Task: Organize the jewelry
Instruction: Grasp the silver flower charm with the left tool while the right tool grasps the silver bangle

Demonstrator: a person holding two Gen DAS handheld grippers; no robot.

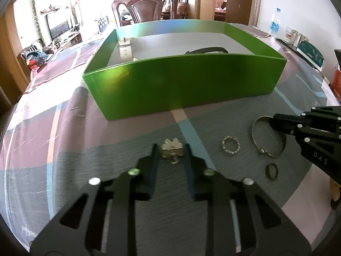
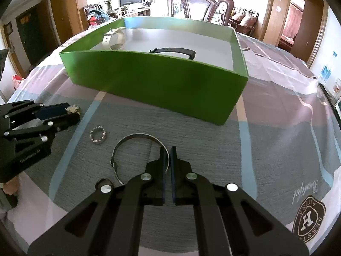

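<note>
A green box (image 1: 181, 85) stands on the cloth and holds a white watch (image 1: 125, 50) and a black band (image 1: 206, 50); the box also shows in the right wrist view (image 2: 153, 81). My left gripper (image 1: 171, 149) has its fingers on both sides of a silvery brooch (image 1: 172, 147), shut on it at the cloth. My right gripper (image 2: 169, 153) is shut on the rim of a silver bangle (image 2: 136, 137), which lies on the cloth. A beaded ring (image 1: 230, 145) and a small dark ring (image 1: 271, 171) lie between the two grippers.
A patterned cloth (image 1: 64, 149) covers the table. A carved wooden chair (image 1: 147, 6) stands behind the box. A water bottle (image 1: 275, 22) and boxes (image 1: 309, 51) sit at the far right edge.
</note>
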